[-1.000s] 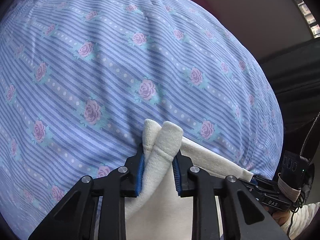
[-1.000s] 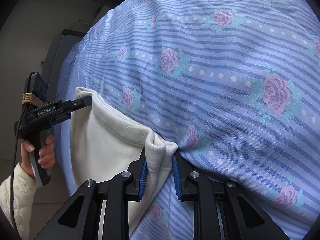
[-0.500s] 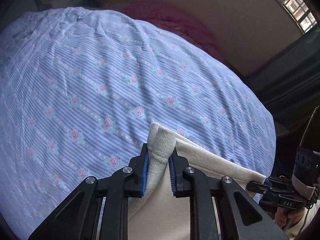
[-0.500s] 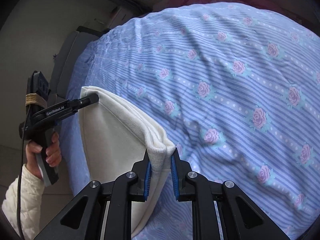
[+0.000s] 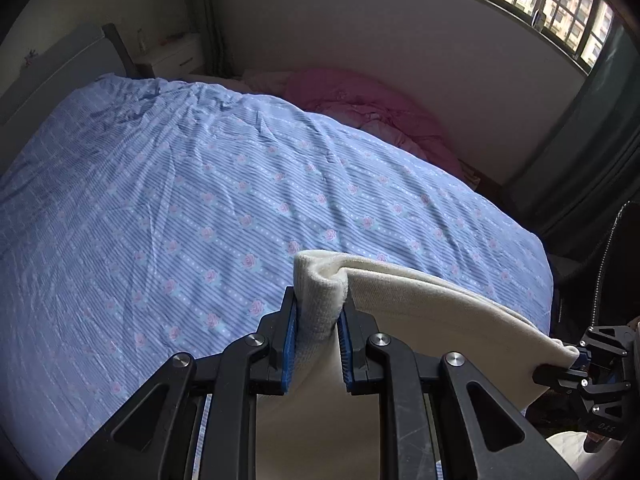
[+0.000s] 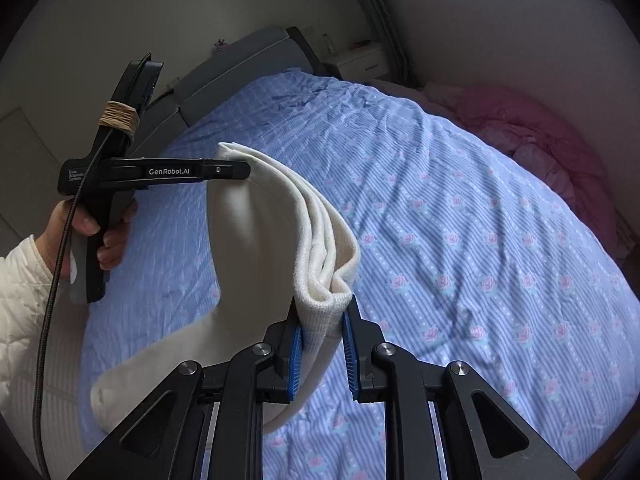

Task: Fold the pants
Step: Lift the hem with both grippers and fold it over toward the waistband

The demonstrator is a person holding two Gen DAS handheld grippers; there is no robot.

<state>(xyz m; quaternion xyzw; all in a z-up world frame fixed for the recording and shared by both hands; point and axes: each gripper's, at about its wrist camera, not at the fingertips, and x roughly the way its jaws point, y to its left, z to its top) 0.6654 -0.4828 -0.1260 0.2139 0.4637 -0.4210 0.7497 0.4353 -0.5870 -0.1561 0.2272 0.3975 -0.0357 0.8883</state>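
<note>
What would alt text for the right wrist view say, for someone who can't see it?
The right claw pinches one end of the cream pants, lifted above a blue rose-patterned bedspread. The left claw, in a hand with a white quilted sleeve, grips the other end, the cloth sagging between. A pink quilt lies near the wall.

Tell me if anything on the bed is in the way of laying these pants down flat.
Nothing visible is. Both the left gripper and the right gripper are shut on the cream pants, held above the blue floral bedspread. The pink blanket is bunched at the far edge, away from the pants.
</note>
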